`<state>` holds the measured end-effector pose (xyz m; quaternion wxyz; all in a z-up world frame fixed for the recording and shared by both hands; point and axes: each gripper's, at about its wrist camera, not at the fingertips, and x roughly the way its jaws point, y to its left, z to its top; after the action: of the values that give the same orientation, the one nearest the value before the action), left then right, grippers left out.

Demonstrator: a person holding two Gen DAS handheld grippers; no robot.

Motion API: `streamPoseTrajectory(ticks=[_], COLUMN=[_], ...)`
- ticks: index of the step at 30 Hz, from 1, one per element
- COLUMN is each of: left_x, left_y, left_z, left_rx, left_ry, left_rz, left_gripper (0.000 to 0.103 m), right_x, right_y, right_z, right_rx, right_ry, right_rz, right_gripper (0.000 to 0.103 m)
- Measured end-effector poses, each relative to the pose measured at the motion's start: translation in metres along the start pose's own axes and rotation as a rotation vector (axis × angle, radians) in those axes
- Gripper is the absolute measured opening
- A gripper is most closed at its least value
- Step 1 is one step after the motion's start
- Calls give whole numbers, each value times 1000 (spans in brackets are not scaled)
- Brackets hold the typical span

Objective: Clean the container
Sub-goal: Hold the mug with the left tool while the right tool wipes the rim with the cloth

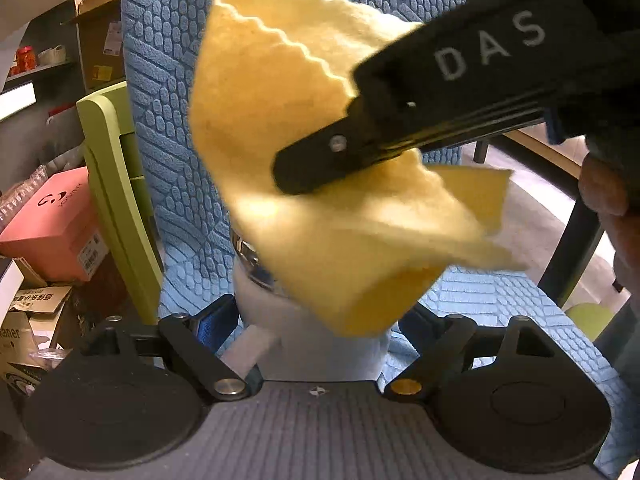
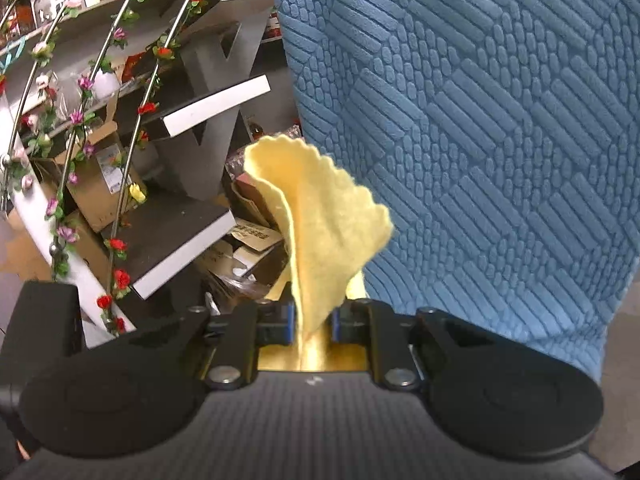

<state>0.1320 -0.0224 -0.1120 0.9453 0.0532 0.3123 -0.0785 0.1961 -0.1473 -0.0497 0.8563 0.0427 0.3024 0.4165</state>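
In the left wrist view, the left hand-held gripper sits at the bottom of the frame with its blue-padded fingers pressed against the sides of a pale, whitish container, which it grips between them. A shiny metal part shows at the container's upper left. Just beyond, a yellow cloth with a scalloped edge drapes over the container's top and hides most of it. The right hand-held gripper reaches in from the upper right, its black body marked "DAS", and its fingers are pinched on the cloth above the container. Behind all this stands a chair covered in blue textured fabric. To the left are a green chair frame, a pink box and cardboard cartons on the floor.

In the right wrist view, the right hand-held gripper has its blue-padded fingers drawn close on the yellow cloth, which rises in a folded, wavy-edged flap between them. The blue fabric fills the right side beyond it. Farther left are grey shelves and curved metal rods wound with artificial flowers, with cardboard boxes beneath.
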Motion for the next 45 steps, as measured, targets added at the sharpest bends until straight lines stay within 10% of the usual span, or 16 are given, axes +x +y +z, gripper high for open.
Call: streamPoseTrajectory(ticks=[45], left_x=[-7], left_y=[-2], left_z=[-4], left_rx=[11], left_ry=[-1], left_rz=[-18], left_gripper=[88], right_x=[-7], right_y=[0], right_z=[5], right_rx=[-38], right_ry=[80], right_rz=[37], right_gripper=[17])
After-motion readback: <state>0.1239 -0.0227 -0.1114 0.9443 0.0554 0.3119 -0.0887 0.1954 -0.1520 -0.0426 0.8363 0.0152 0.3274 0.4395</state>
